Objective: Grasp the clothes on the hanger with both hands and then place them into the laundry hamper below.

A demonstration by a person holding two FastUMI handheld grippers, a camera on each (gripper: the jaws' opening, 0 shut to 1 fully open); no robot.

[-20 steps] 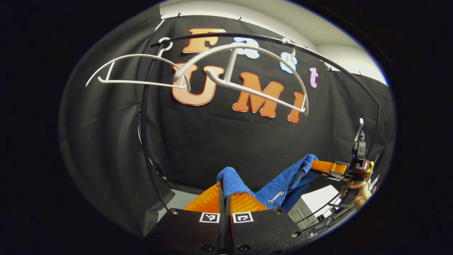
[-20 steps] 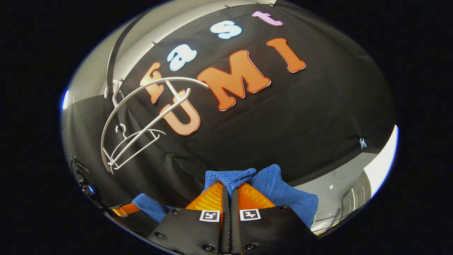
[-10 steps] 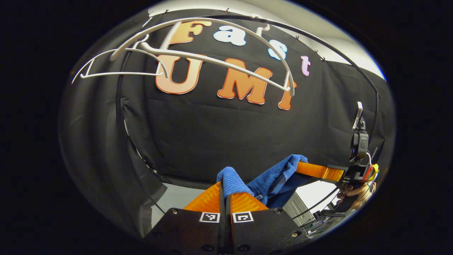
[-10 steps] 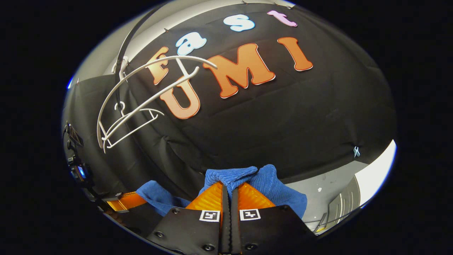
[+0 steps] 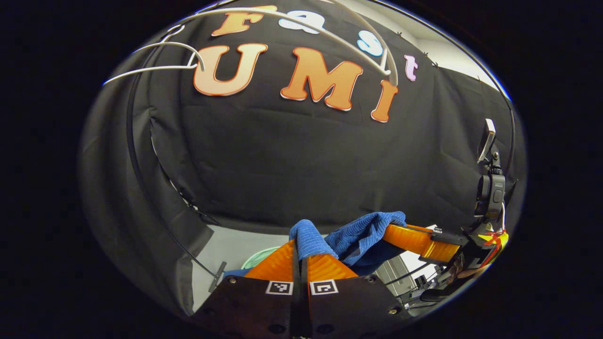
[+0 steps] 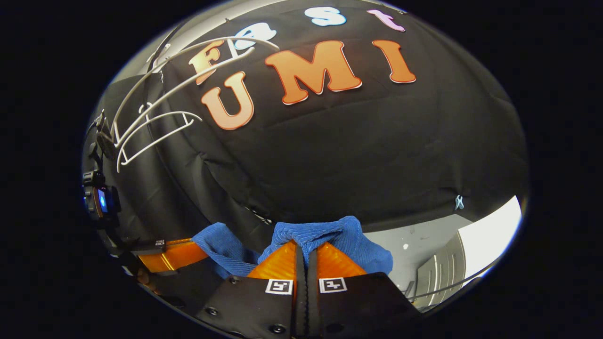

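Your fingers are clamped together on the blue cloth (image 5: 362,235) in both views: left gripper (image 5: 300,249) at bottom centre, right gripper (image 6: 302,248) likewise. White hangers (image 6: 150,117) hang bare at upper left.

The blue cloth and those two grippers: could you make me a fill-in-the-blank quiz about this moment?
1. Both grippers are shut on the ___ cloth.
2. The white hangers are ___ of clothes.
3. The cloth stretches from the left gripper to the ___ gripper.

Missing words: blue; bare; right
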